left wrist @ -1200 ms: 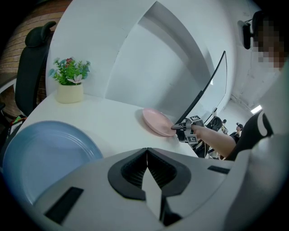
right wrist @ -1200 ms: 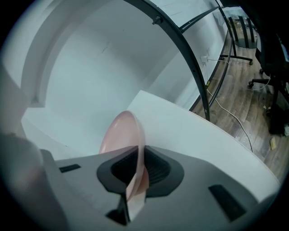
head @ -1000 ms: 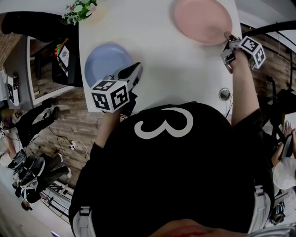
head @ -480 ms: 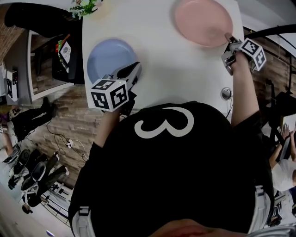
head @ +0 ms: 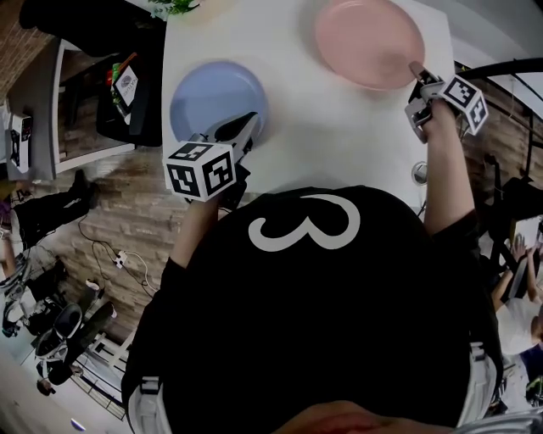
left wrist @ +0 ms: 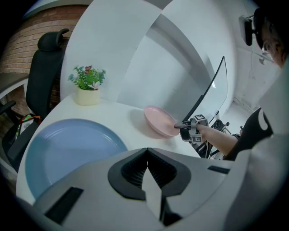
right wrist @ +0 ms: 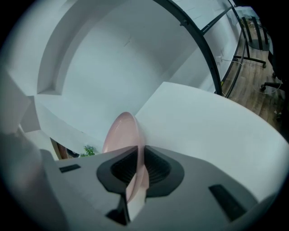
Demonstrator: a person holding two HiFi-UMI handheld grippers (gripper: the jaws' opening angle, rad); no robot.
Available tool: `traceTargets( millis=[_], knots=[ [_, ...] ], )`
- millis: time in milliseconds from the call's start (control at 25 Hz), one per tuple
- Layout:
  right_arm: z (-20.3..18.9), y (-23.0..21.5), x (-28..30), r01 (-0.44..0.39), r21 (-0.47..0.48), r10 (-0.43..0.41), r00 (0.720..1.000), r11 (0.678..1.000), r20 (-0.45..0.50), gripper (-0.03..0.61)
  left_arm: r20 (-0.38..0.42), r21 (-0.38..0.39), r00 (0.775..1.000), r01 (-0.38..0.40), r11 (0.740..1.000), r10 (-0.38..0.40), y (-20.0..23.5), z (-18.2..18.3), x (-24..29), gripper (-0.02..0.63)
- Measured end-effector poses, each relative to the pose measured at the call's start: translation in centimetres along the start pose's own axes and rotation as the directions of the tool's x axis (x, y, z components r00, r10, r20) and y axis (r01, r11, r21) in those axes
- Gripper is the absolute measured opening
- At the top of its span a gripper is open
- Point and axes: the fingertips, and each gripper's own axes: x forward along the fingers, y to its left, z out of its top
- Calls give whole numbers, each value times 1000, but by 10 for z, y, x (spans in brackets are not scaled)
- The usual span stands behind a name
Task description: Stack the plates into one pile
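Observation:
A blue plate (head: 216, 95) (left wrist: 67, 149) lies flat on the white table (head: 339, 136) at the left. My left gripper (head: 249, 125) (left wrist: 146, 152) hovers at its near right rim, shut, with nothing between the jaws. The pink plate (head: 369, 41) (left wrist: 159, 121) (right wrist: 118, 133) is at the far right of the table. My right gripper (head: 416, 72) (left wrist: 188, 131) (right wrist: 137, 159) is shut on its near right rim, and the plate shows tilted edge-on between the jaws in the right gripper view.
A small potted plant (left wrist: 88, 85) (head: 174, 4) stands at the table's far left corner, with a black chair (left wrist: 45, 76) behind it. A round cable port (head: 419, 172) sits near the right front edge. A black curved bar (right wrist: 203, 58) runs along the table's right side.
The right gripper has shifted the pink plate slightly left across the table. The left gripper has moved left, from beside the blue plate to over its near right rim.

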Motion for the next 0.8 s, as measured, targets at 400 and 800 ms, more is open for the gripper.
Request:
traceTargets(
  millis=[400, 800],
  knots=[
    [-41, 68, 11, -86, -44, 83, 995, 995, -58, 48, 49, -26, 999, -21, 999, 22, 34, -1, -40, 17],
    [-94, 125, 21, -157, -93, 146, 983, 983, -115, 48, 89, -50, 995, -42, 998, 46, 67, -13, -83, 17]
  ],
)
